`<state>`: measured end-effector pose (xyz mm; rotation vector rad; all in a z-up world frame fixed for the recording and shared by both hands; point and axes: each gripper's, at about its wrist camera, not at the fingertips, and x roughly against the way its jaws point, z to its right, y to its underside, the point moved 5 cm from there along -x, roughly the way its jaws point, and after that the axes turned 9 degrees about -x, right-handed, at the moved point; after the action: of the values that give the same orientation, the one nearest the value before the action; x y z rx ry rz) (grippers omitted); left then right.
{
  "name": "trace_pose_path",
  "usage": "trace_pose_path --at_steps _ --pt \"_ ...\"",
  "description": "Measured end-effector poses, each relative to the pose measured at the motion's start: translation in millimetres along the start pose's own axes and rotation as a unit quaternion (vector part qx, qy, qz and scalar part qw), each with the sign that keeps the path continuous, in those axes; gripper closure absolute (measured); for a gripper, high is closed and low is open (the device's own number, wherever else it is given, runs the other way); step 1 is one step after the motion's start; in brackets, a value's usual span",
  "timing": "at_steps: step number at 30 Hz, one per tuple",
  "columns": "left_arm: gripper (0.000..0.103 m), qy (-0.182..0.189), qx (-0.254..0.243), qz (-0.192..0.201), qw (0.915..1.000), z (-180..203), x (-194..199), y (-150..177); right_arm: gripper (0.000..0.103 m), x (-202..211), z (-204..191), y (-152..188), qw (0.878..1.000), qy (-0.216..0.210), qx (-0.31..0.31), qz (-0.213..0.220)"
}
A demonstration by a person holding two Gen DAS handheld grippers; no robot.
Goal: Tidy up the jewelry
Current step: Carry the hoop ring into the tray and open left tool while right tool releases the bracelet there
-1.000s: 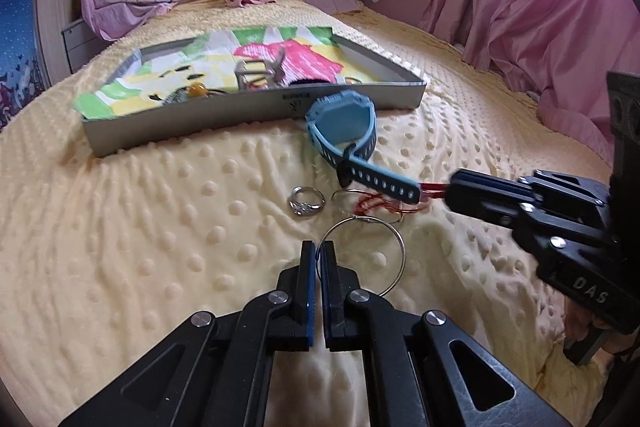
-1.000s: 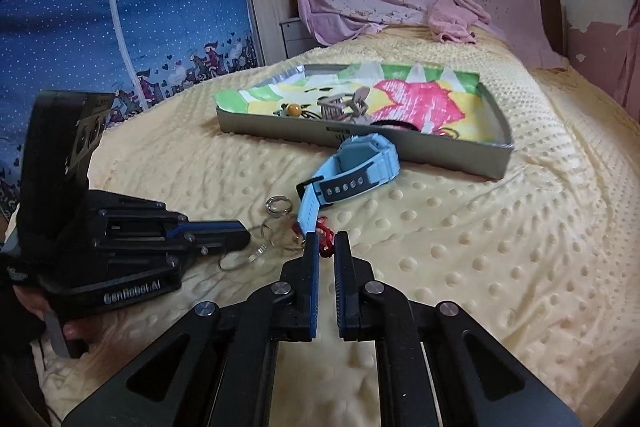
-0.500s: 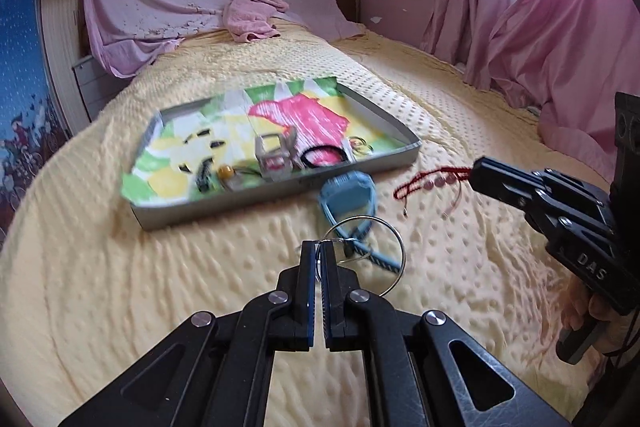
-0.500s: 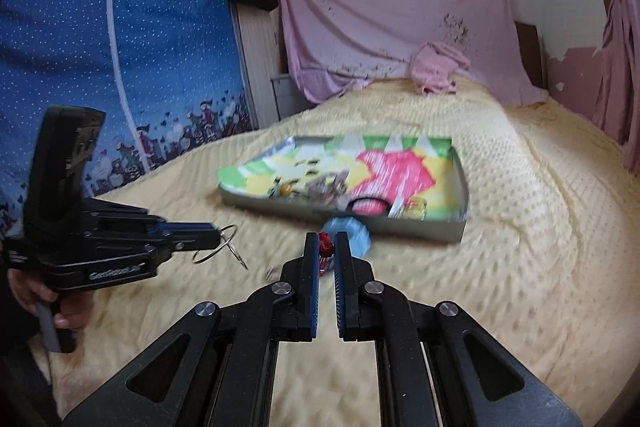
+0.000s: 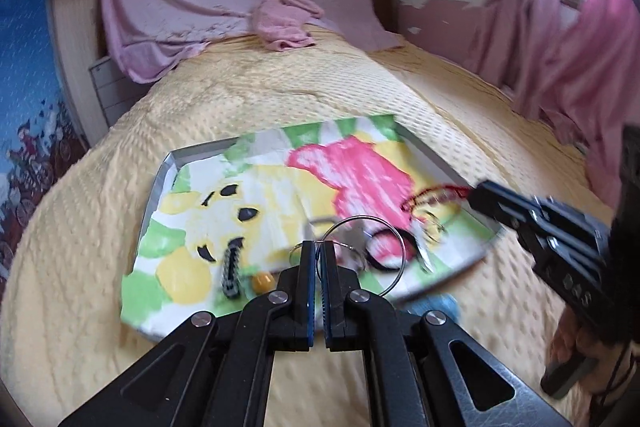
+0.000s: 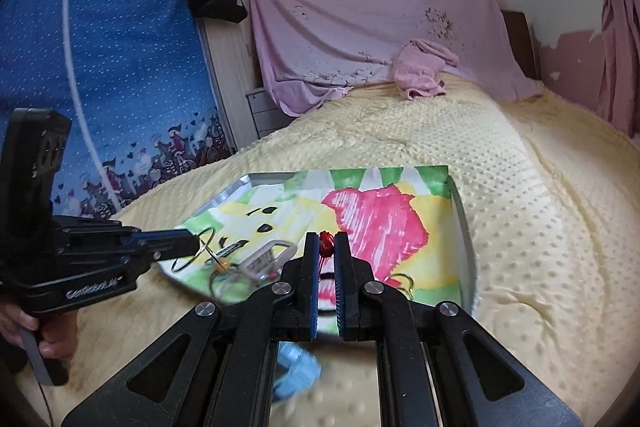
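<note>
The left gripper [image 5: 317,247] is clamped on a large silver ring [image 5: 394,239], which sticks up and to the right of its tips — in the air over the near edge of the tray [image 5: 160,179]. The right gripper [image 6: 327,241] is closed on a red beaded bracelet [image 6: 326,242]; from the left wrist view the bracelet [image 5: 434,195] dangles off its tip above the tray's right side. Inside the tray, on the colourful paper, lie a black hair tie [image 5: 380,259], a dark band [image 5: 231,267] and a yellow bead [image 5: 262,282]. A blue watch [image 6: 298,371] lies on the yellow bedspread [image 6: 540,227] just in front of the tray, below the right gripper.
</note>
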<state>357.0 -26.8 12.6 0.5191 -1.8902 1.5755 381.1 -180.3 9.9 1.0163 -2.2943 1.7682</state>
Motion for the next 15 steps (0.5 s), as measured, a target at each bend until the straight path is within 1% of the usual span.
trace_pose_path --at_steps 3,7,12,15 --pt "0.1 -0.017 0.026 -0.006 0.9995 -14 -21 1 0.096 -23 6 8 1.0 -0.004 -0.018 -0.009" --pt "0.1 -0.016 0.048 -0.026 0.9984 -24 -44 9 0.096 -54 10 25 0.999 -0.005 -0.036 -0.035" --pt "0.099 -0.021 0.033 -0.038 0.9985 -16 -53 22 0.096 -65 13 40 0.998 -0.002 -0.037 -0.057" --pt "0.099 -0.01 0.034 -0.039 0.9986 -12 -53 27 0.096 -67 16 41 0.997 0.005 -0.038 -0.065"
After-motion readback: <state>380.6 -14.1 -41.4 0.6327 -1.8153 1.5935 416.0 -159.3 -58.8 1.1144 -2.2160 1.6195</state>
